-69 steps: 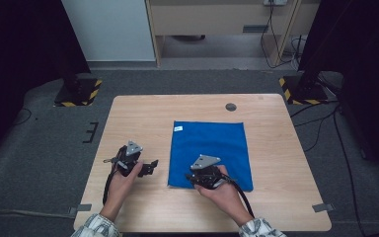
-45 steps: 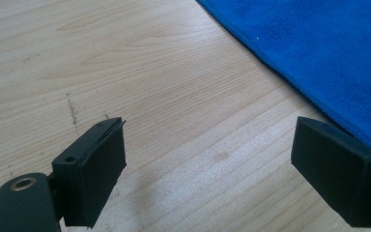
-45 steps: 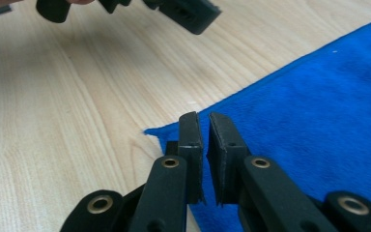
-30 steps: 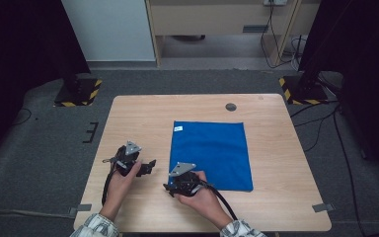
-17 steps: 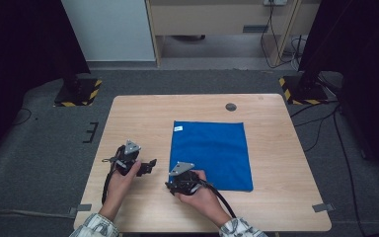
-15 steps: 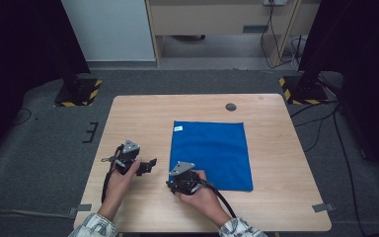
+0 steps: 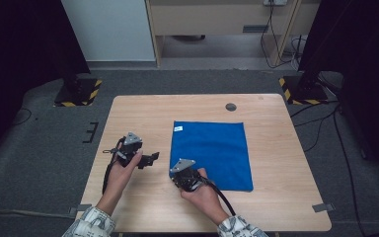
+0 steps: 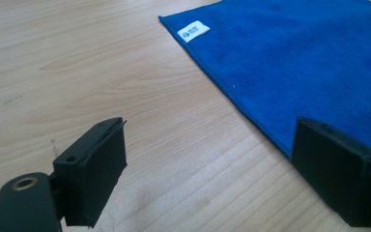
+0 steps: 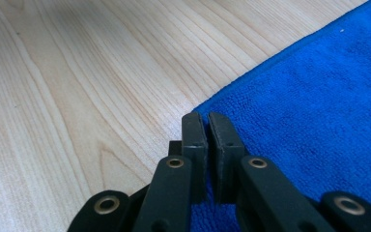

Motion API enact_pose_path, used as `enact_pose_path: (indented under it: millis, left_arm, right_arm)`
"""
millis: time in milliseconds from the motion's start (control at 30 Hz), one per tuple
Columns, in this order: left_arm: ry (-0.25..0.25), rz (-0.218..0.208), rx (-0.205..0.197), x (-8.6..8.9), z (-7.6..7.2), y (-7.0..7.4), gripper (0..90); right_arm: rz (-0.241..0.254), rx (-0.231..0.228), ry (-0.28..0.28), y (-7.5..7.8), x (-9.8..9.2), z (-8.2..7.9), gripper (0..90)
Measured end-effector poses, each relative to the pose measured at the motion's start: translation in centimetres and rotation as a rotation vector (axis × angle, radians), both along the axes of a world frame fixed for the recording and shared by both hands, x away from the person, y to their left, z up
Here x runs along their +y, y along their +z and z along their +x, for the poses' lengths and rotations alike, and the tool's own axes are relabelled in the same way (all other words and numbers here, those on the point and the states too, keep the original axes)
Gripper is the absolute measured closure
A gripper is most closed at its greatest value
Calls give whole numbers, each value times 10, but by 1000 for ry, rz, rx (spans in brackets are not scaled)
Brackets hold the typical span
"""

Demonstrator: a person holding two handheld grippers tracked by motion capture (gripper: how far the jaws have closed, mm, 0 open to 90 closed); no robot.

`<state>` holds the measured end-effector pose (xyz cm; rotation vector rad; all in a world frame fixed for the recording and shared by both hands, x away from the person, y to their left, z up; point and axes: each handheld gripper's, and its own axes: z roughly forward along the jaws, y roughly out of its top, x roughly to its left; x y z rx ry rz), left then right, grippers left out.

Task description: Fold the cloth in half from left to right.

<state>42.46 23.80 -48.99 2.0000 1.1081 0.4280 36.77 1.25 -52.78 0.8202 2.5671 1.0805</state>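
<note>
A blue cloth [image 7: 212, 153] lies flat on the right half of the wooden table [image 7: 138, 113]. My right gripper [image 7: 180, 174] is at the cloth's near left corner. In the right gripper view its jaws [image 9: 205, 121] have just been closing and now stand together at that corner of the cloth [image 9: 319, 111], with blue fabric showing beneath them. My left gripper [image 7: 148, 159] rests over bare wood left of the cloth. Its jaws [image 8: 207, 174] are wide apart with nothing between them, and the cloth's left edge [image 8: 294, 53] runs just beyond the right jaw.
A white label [image 8: 193, 30] marks the cloth's far left corner. A small dark round cap [image 7: 231, 106] sits in the table near the far edge. Black stands with yellow-striped feet [image 7: 76, 94] flank the table on the floor.
The right hand has moved left from on top of the cloth to its near left corner, then stayed there. The left hand has hardly moved.
</note>
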Motion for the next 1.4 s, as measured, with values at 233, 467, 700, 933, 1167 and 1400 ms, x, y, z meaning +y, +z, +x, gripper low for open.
enact_pose_path:
  millis: [233, 467, 700, 933, 1167, 1400]
  left_arm:
    - [-57, -4, -13, -12, 18, 5, 119]
    - [-89, 10, -3, -28, 43, 8, 134]
    - [-84, 21, 11, -43, 64, 5, 157]
    - [-80, 60, 16, -55, 76, -2, 202]
    - [-64, 47, 9, -54, 87, -9, 251]
    - [-15, 56, -2, -45, 98, -19, 347]
  right_arm:
    - [39, 4, 17, 5, 0, -4, 872]
    - [59, 7, 40, 10, -2, -9, 872]
    - [74, 15, 62, 11, -1, -12, 872]
    - [89, 21, 78, 11, 4, -16, 872]
    - [98, 29, 89, 10, 9, -22, 872]
    - [106, 40, 97, 8, 14, -24, 872]
